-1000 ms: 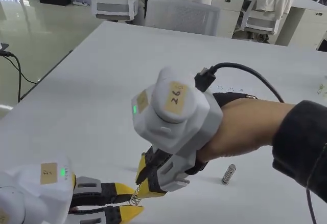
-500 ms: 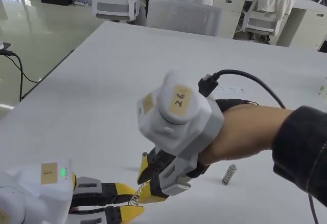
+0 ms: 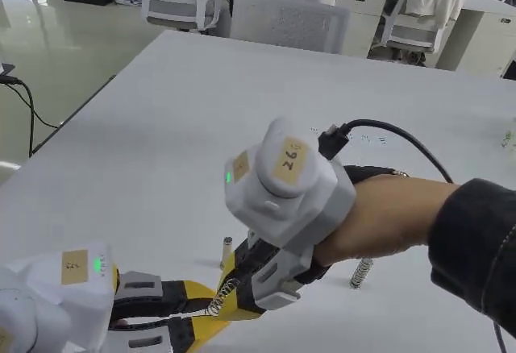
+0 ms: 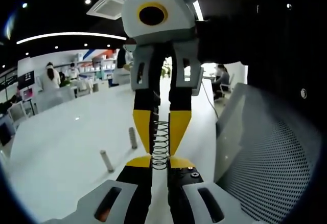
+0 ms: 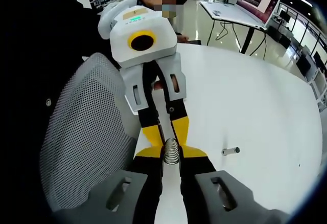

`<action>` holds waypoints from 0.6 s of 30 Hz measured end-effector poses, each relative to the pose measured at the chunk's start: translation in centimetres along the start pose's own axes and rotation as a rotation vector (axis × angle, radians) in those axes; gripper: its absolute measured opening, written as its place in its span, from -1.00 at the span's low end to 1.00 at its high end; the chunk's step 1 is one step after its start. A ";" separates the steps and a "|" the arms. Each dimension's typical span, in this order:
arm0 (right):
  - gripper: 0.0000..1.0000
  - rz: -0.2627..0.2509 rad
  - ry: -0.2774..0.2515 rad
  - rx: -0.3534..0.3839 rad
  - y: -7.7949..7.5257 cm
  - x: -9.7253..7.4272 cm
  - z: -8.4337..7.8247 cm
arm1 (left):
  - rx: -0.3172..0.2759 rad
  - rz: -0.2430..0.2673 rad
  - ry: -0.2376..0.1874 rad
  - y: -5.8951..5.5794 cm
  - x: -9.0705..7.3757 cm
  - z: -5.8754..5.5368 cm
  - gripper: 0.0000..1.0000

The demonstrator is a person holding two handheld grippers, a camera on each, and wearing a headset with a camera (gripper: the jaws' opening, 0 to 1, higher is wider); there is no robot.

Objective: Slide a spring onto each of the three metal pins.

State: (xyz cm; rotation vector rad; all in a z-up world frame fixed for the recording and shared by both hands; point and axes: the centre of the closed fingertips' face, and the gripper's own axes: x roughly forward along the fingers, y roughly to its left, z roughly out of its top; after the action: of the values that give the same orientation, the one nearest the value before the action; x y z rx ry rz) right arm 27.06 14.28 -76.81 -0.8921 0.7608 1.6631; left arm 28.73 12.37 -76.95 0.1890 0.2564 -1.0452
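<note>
Two grippers on one spring

The right gripper [image 5: 171, 155] and the left gripper [image 4: 160, 162] meet tip to tip, both sets of fingers narrowed onto the same spring [image 4: 160, 143], low over the tabletop [image 3: 161, 127]. A bare pin [image 3: 226, 251] stands just behind them, and a second spring [image 3: 362, 272] stands upright farther right.

You see a shiny metal wire spring [image 4: 160, 144]; near the spring, two dull grey metal pins [image 4: 133, 137] on a smooth matt table [image 4: 61, 147].
</note>
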 end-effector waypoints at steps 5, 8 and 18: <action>-0.82 0.003 -0.002 0.010 0.0 0.1 0.1 | 0.006 0.000 0.003 0.0 0.0 -0.1 -0.95; -0.82 0.002 0.006 0.006 0.0 0.1 0.1 | 0.011 0.000 0.004 0.0 0.1 -0.1 -0.95; -0.83 -0.003 0.028 -0.005 -0.1 -0.1 0.1 | 0.013 0.004 -0.003 0.0 0.2 0.0 -0.94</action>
State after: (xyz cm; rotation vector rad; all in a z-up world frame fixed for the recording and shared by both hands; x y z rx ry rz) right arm 27.13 14.31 -76.72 -0.9215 0.7746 1.6528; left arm 28.80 12.20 -77.05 0.1989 0.2464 -1.0431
